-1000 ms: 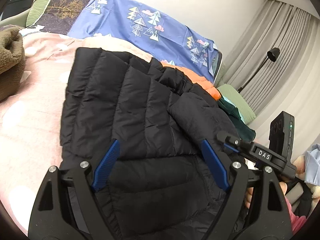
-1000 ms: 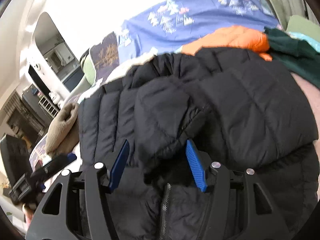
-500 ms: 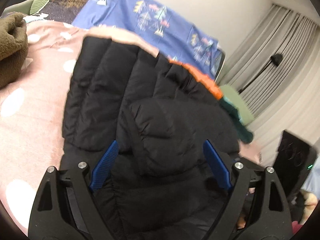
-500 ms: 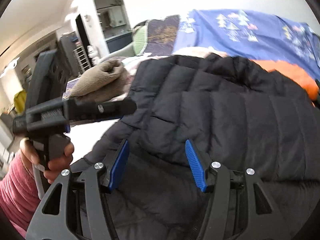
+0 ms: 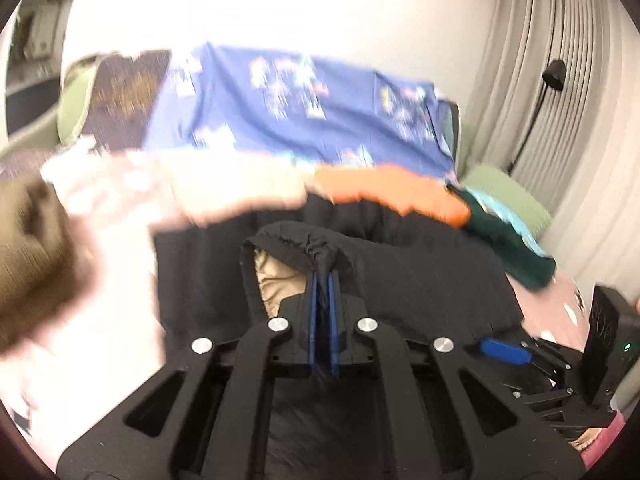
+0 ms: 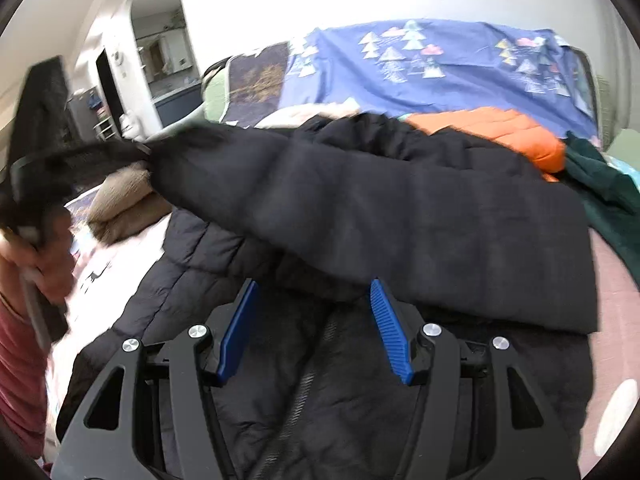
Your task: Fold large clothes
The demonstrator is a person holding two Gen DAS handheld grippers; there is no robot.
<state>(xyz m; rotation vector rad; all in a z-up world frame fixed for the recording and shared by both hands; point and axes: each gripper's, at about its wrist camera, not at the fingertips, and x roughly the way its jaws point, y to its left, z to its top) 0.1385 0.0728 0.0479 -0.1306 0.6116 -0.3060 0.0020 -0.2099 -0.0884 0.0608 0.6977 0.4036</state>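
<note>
Two jaws differ: left gripper (image 5: 323, 276) just clamped the sleeve cuff (image 5: 316, 250), sleeve stretching toward the half-open, empty right gripper (image 6: 316, 328).

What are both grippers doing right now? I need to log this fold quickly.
Left gripper: just closed, shut on the black jacket's sleeve cuff.
Right gripper: open over the black jacket, holding nothing.

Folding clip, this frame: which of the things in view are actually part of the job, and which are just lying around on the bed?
In the job:
black puffer jacket
its sleeve cuff, pinched in the left gripper
right gripper, open over the jacket front

Lying about:
orange jacket
dark green garment
brown knit
blue patterned sheet
pink bedspread
</note>
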